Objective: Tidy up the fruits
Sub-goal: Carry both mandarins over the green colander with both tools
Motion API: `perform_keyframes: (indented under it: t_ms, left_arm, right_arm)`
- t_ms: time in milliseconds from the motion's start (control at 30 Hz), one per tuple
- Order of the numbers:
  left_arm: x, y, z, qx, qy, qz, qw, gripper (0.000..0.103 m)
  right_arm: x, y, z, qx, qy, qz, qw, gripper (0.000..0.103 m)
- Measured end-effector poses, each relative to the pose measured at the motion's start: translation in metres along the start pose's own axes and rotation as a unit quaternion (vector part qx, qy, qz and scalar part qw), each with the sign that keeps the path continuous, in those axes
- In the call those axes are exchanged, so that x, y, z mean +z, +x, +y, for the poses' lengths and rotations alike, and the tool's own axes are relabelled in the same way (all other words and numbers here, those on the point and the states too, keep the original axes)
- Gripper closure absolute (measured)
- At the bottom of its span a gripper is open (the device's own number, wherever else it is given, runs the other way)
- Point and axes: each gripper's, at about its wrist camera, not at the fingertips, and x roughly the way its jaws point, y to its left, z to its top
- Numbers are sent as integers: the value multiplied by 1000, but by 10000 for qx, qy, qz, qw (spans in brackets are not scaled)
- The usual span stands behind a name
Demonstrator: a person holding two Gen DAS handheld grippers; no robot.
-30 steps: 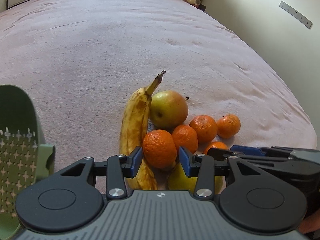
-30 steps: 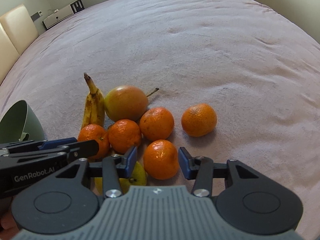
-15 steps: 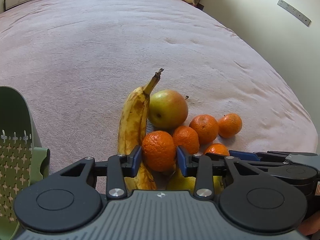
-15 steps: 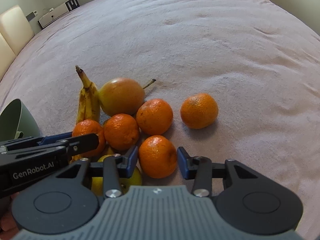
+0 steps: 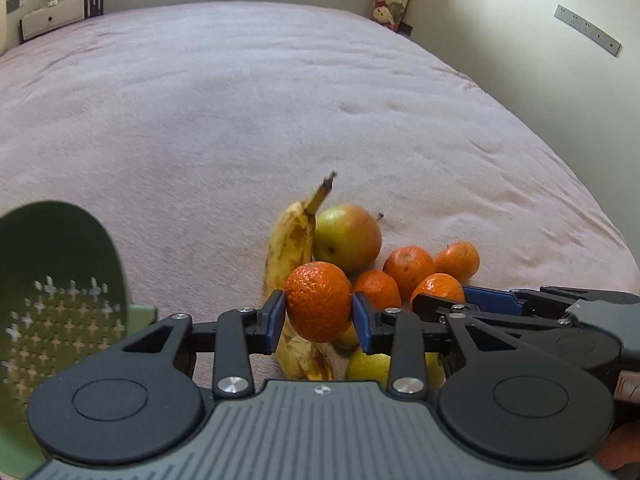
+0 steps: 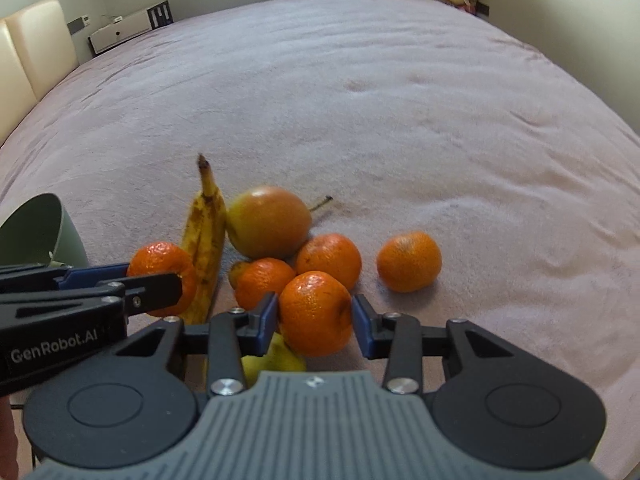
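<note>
Left wrist view: the left gripper (image 5: 319,316), jaws closing, clamps a mandarin (image 5: 318,300) just above the banana (image 5: 290,240). Beside it the right gripper (image 6: 314,322), jaws closing, grasps a second mandarin (image 6: 315,312). Beyond lie three loose mandarins (image 6: 408,261), a pear (image 6: 267,221) and pink bedding (image 6: 360,100)

Pale walls (image 5: 500,20) surround a pink blanket (image 5: 240,120); cream padded headboard (image 6: 36,48) at left.
</note>
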Motion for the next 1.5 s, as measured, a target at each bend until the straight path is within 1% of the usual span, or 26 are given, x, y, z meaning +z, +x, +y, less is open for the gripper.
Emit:
perform_keyframes:
  t_ms: [200,333,400,533,700,767,867,967,1100,1233,1333,1433,1500]
  left_arm:
    - [2,-32,1,137,94,-241,9996,63]
    - [2,-50,11,219,-7,-346,9992,63]
    - [2,-59,18,347,-31,-381,9987,63]
    - [1,-76,34,609,-151,-425,9971,63]
    - [2,-93,58,985,-342,-284,9941,63]
    - [2,-99,67,1114,-389,-239,9927,63]
    - [0,-107,76,1194,-463,-209,9915,63]
    - [-3,-114,85,1246,-485,-213,9908,63]
    - [-4,-122,93,1428,-432,-181,9886,63]
    - [-4,-125,105,1482,-511,-128,9876,63]
    - [-5,-122,113,1596,-538,15,9857,63]
    - [-7,-115,116,1744,-432,195,9835,63]
    - [-8,-112,121,1772,-458,293,9827,63]
  right_arm:
    - [4,-23,19,38,-380,-469,9982,66]
    - [6,-35,34,151,-632,-685,9955,66]
    - [7,-41,44,216,-800,-812,9932,66]
    - [7,-54,66,509,-1179,-1064,9860,66]
    - [4,-70,94,1062,-1723,-1220,9717,66]
    - [3,-75,106,1242,-1943,-1224,9653,66]
    - [4,-79,121,1469,-2196,-1210,9569,66]
    - [9,-80,137,1675,-2303,-1125,9520,66]
    - [8,-82,154,1800,-2487,-982,9466,66]
    - [10,-77,168,1820,-2790,-838,9391,66]
    - [14,-71,178,1912,-3066,-695,9299,66]
    - [17,-66,191,2006,-3447,-575,9152,67]
    - [18,-60,201,2046,-3689,-441,9056,67]
